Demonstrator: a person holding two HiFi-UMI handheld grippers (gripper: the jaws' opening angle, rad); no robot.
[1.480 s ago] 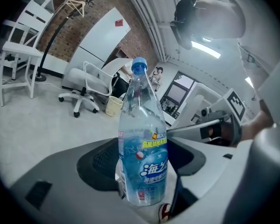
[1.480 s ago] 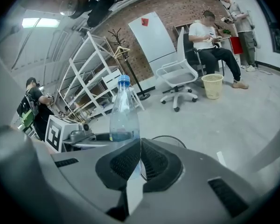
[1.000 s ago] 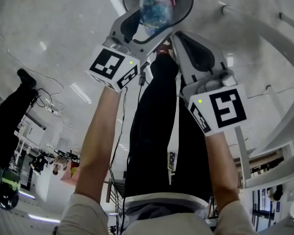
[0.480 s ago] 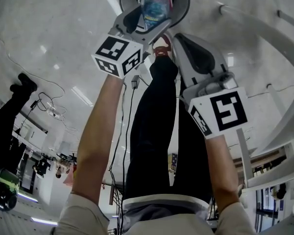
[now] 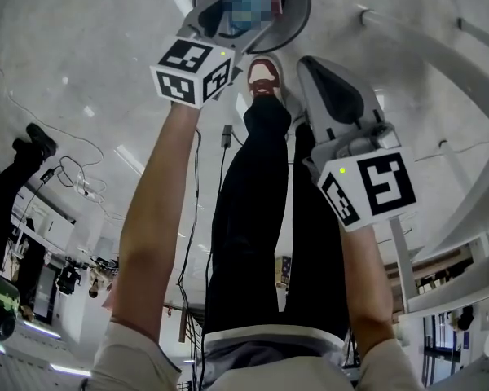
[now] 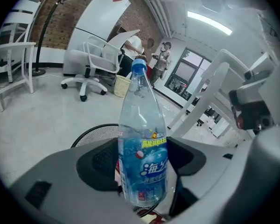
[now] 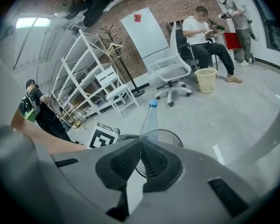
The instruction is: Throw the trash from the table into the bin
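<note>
A clear plastic bottle (image 6: 142, 157) with a blue cap and blue label stands upright between the pads of my left gripper (image 6: 142, 169), which is shut on it. Below it is the round black mesh bin (image 6: 94, 135). In the head view my left gripper (image 5: 232, 19) reaches over the bin (image 5: 300, 10) at the top edge, where the bottle is blurred out. My right gripper (image 5: 310, 65) hangs beside the bin, lower right. Its pads (image 7: 151, 160) meet with nothing between them, and past them show the bottle (image 7: 150, 120) and the bin's rim (image 7: 176, 135).
My legs and a shoe (image 5: 263, 73) stand right before the bin. A white table frame (image 5: 440, 63) curves along the right. Farther off are a white office chair (image 7: 170, 73), a wicker basket (image 7: 206, 80), white shelves (image 7: 91, 85) and several people.
My left gripper has carried the bottle farther out over the bin, upward in the head view. The right gripper has stayed where it was.
</note>
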